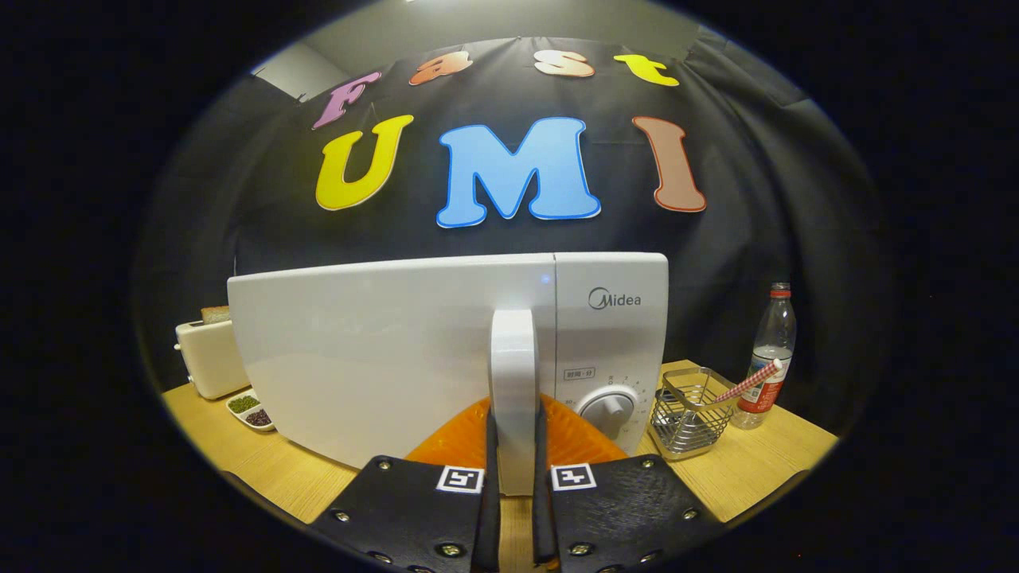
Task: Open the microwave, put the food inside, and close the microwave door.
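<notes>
The rigid upright handle [513, 382] of the microwave [446, 350] on the table [748, 469] is clamped between the gripper [513, 485] fingers, a firm, smooth hold by which the hinged door can be swung

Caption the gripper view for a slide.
Gripper shut on the white microwave's upright door handle, wire basket alongside.

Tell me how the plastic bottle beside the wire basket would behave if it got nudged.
The plastic bottle stands tall and narrow, so it would probably tip easily. It looks mostly empty, so likely light. Once down, its round body could roll toward the wire basket.
</notes>
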### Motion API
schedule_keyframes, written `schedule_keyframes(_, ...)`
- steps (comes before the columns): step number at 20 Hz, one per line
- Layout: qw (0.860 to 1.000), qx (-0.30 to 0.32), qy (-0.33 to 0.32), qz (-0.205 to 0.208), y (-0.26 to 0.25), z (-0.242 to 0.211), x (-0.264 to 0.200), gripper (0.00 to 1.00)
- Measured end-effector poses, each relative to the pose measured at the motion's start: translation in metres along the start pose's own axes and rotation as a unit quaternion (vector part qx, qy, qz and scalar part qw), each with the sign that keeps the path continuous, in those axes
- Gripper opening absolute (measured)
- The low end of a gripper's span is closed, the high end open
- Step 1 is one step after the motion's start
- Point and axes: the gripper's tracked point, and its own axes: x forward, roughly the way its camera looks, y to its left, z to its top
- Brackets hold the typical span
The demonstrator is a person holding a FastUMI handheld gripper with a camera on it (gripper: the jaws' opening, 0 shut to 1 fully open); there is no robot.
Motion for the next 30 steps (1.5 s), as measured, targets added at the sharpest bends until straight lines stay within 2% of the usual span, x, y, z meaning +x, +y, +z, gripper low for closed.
schedule_keyframes(1, 1.0, -0.002, -0.001, -0.004, 0.0, -0.001, 0.0, 0.17)
schedule_keyframes(2, 1.0, -0.002, -0.001, -0.006, 0.0, -0.002, -0.002, 0.1)
schedule_keyframes(5, 1.0, -0.016, -0.017, -0.014, 0.003, 0.002, -0.017, 0.1)
schedule_keyframes(8, 1.0, -0.003, 0.007, 0.004, 0.007, -0.004, -0.029, 0.1)
schedule_keyframes(11, 1.0, -0.023, 0.014, 0.01, 0.014, -0.005, -0.055, 0.1)
schedule_keyframes(18, 0.995, -0.008, 0.053, 0.087, 0.051, -0.012, -0.123, 0.1)
schedule_keyframes(24, 0.99, -0.002, 0.05, 0.128, 0.099, -0.018, -0.181, 0.1)
schedule_keyframes(27, 0.991, -0.004, 0.037, 0.13, 0.126, -0.021, -0.204, 0.1)
schedule_keyframes(30, 0.995, -0.024, 0.012, 0.095, 0.149, -0.021, -0.22, 0.1)
